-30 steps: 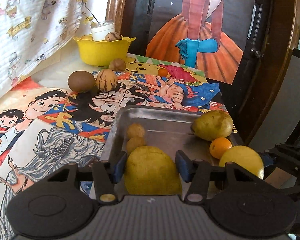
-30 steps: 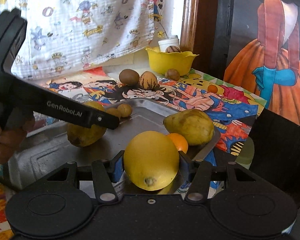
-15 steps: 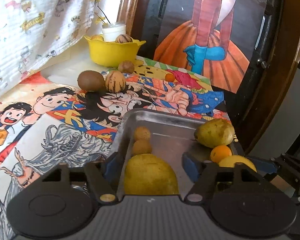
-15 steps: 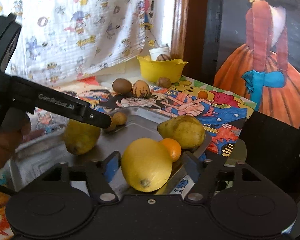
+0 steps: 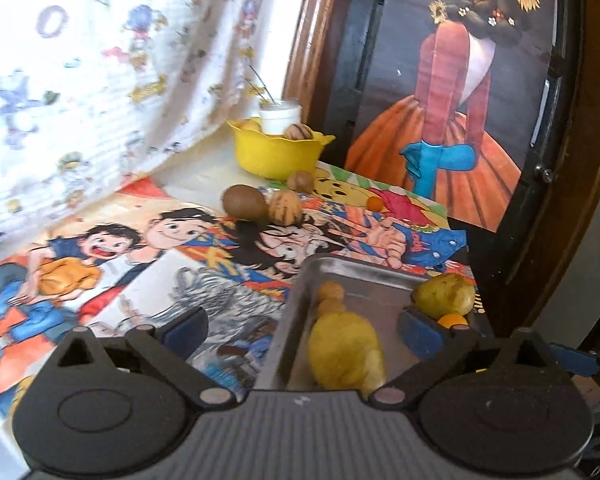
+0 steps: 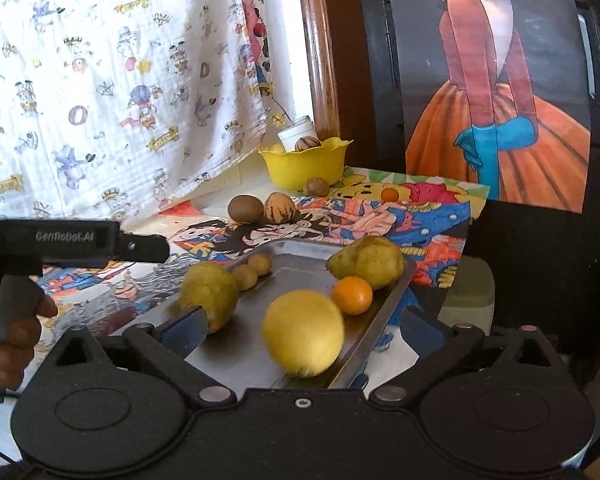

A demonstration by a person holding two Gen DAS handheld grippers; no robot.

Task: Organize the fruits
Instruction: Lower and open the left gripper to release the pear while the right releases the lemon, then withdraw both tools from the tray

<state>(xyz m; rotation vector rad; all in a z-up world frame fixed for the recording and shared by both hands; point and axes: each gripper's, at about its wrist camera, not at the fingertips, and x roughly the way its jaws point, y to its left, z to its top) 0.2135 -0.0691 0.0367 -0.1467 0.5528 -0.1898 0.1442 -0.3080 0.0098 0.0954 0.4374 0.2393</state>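
Lemon (image 6: 303,334) btwn open right gripper (image 6: 304,330) jaws.

The desk (image 6: 220,196) is covered with cartoon posters (image 5: 140,264). A printed cloth (image 6: 120,80) is hung behind, and a painting (image 6: 496,100) is propped against dark wood.

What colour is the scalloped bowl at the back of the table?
Yellow bowl, clearest in the right wrist view.

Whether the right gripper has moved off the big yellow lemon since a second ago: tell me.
Yes. The right gripper has backed away from the big yellow lemon, which lies on the steel tray; its jaws have just been opening and now stand clear of the fruit.
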